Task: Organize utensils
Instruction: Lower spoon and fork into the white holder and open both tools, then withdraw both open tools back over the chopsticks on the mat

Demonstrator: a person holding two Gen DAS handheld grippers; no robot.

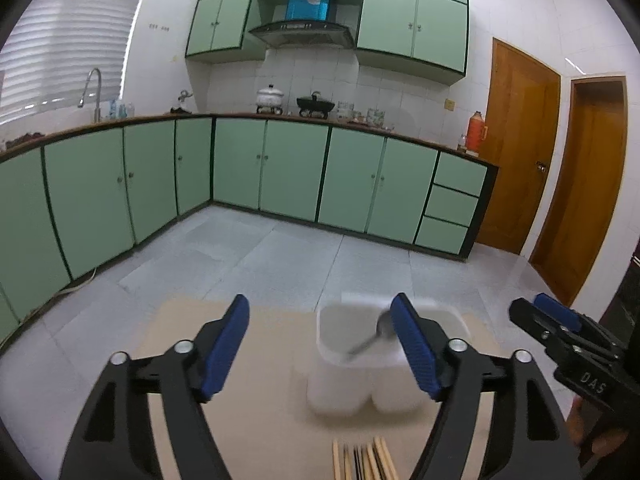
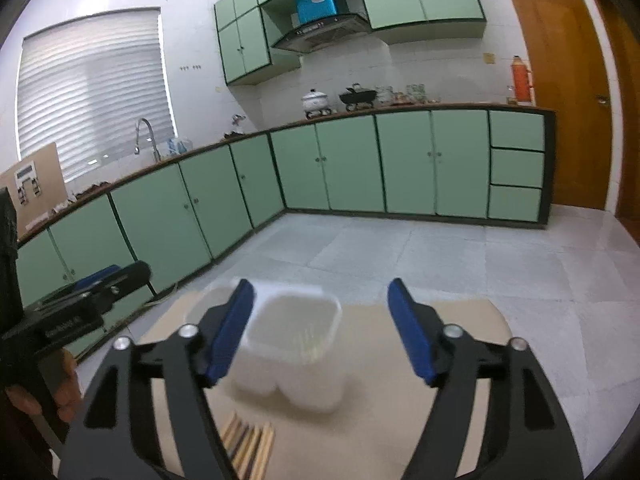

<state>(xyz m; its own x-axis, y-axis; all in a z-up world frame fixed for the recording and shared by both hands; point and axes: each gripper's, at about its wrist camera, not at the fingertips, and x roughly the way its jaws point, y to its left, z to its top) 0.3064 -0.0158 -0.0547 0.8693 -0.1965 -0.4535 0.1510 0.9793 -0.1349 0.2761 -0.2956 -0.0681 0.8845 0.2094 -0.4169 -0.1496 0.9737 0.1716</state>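
1. Left wrist view: left gripper (image 1: 320, 344) jaws stand wide apart, nothing between the pads. Beyond them a white tub (image 1: 360, 360) sits on a beige mat (image 1: 272, 400); a spoon (image 1: 370, 340) leans inside it, bowl up.
2. Chopsticks (image 1: 364, 460) lie bundled on the mat at the near edge, just short of the tub, between the left fingers.
3. Right wrist view: right gripper (image 2: 320, 328) also spread wide and empty. Tub straight ahead; chopsticks low left, near its left finger.
4. Handling, as judged: chopsticks light, stiff, thin, smooth; likely to roll or slip. Best pinched across the bundle near mid-length, pads square to the sticks.
5. The tub looks like light plastic and could slide or tip if nudged.
6. Both views blurred; stick count unclear.
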